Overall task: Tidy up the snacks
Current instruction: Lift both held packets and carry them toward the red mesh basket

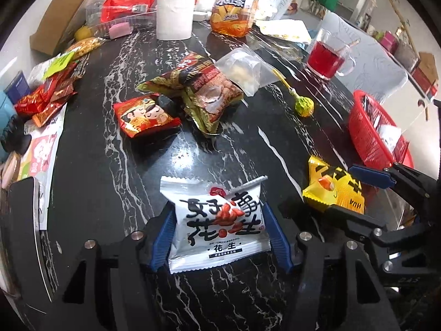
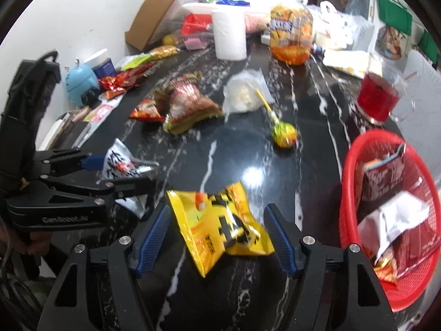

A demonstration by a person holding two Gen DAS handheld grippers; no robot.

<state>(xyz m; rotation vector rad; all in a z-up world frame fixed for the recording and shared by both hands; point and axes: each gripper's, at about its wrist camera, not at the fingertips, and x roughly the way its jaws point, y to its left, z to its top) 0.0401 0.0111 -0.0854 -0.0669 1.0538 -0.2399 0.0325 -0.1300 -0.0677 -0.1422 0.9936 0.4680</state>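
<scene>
Left tongs (image 1: pixel 219 237) straddling white peanut packet (image 1: pixel 217 220) on tabletop (image 1: pixel 234 154), pads seemingly touching packet edges; clamped or not, cannot tell. Right tongs (image 2: pixel 217 237) spread, clear of yellow packet (image 2: pixel 220 223) lying between. Red basket (image 2: pixel 355 209) right, cut off by frame. Right view blurred. Packet reads "花生"; left tongs marked "GenRobot.AI".

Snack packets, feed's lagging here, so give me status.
Left gripper astride white peanut packet. Right gripper open around yellow packet. Red basket beside it, path unobstructed.
</scene>
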